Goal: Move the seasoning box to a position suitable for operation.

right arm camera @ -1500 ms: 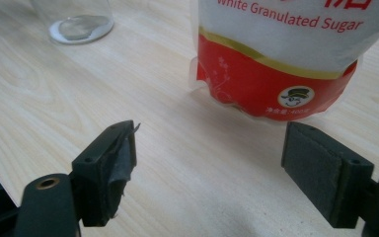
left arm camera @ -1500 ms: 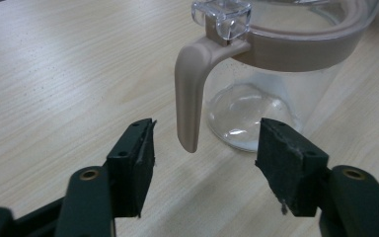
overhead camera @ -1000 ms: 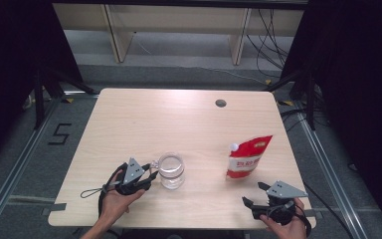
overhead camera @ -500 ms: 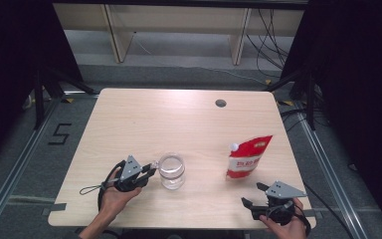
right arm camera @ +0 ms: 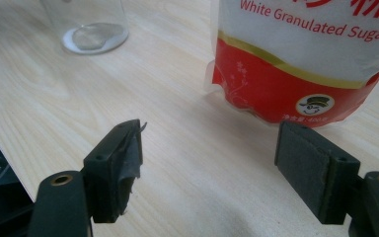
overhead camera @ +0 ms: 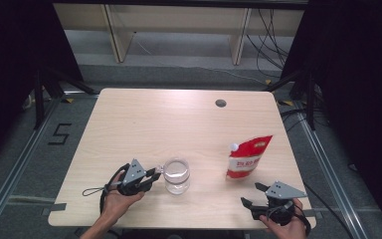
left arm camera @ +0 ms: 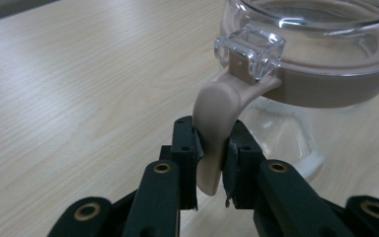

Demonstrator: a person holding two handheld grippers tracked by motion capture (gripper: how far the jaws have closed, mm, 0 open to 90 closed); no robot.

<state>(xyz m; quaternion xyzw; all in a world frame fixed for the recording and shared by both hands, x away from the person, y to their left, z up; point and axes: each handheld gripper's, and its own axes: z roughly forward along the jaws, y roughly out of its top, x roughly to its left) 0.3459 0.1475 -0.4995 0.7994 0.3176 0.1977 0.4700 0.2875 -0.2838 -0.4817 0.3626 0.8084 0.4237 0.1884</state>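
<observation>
- From the high view, the left gripper point(overhead camera: 152, 175) sits at the near left of the table point(overhead camera: 144, 119), touching a clear glass jar point(overhead camera: 177, 175). The right gripper point(overhead camera: 254, 195) rests near the right corner, apart from the red sugar pouch point(overhead camera: 247, 157) standing beyond it.
- In the left gripper view, the jaws have just been closing and now pinch the jar's beige latch tab point(left arm camera: 218, 126).
- In the right gripper view, the jaws have just been closing a little yet stand wide apart and empty, the pouch point(right arm camera: 296, 64) just beyond them.
</observation>
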